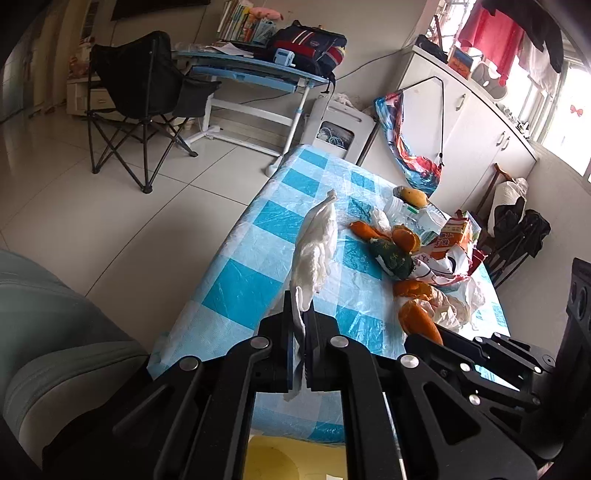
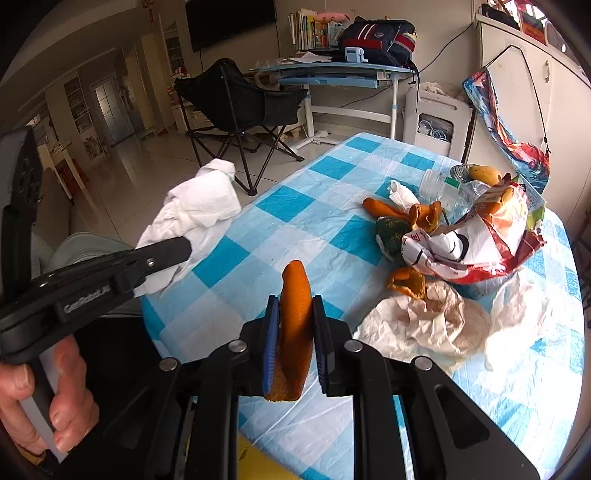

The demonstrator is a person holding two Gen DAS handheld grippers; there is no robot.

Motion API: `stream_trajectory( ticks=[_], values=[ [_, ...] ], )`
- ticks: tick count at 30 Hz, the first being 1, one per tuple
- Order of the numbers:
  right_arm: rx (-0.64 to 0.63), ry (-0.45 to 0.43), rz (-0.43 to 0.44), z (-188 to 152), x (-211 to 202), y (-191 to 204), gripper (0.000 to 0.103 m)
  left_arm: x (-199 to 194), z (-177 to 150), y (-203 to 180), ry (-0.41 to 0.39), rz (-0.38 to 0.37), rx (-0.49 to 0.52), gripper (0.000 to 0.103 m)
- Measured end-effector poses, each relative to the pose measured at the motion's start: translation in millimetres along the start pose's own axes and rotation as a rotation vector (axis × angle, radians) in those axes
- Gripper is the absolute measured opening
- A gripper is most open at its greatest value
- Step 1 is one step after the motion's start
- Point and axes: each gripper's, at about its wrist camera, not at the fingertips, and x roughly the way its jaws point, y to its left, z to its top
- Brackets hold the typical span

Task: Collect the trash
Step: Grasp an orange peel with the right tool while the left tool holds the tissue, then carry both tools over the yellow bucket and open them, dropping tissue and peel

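While the left gripper (image 1: 300, 306) pinches a white tissue (image 1: 316, 251) at center frame, the right gripper (image 2: 295, 306) clamps an orange peel (image 2: 293, 325) upright.

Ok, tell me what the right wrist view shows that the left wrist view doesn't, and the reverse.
Only the right wrist view: the hand gripping the left gripper's handle, the wall TV, and the orange peel clamped in the right gripper.

Only the left wrist view: clothes hanging at the window, and the left gripper from behind, jaws shut on the white tissue.

Both: the checkered tablecloth, the trash pile with the snack bag, the folding chair, the blue desk.
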Motion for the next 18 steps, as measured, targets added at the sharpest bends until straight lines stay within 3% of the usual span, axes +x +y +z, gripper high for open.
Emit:
stream_trajectory(
  ticks=[9,15,18],
  values=[
    [0.014,0.063,0.037,-64.7,-18.4,18.7,0.019,-31.2,-53.9,-5.9,0.101,-0.035,0.056,0.004],
    [0.016,0.097,0.036,-76.4,-17.1,22.7,0.020,-46.8,-91.2,-20.8,0.180,-0.044,0.128,0.004],
    [0.045,0.124,0.033,-84.6,-18.6,20.3,0.038,-48.0,-101.5,-24.8,0.222,-0.032,0.156,0.004]
  ],
)
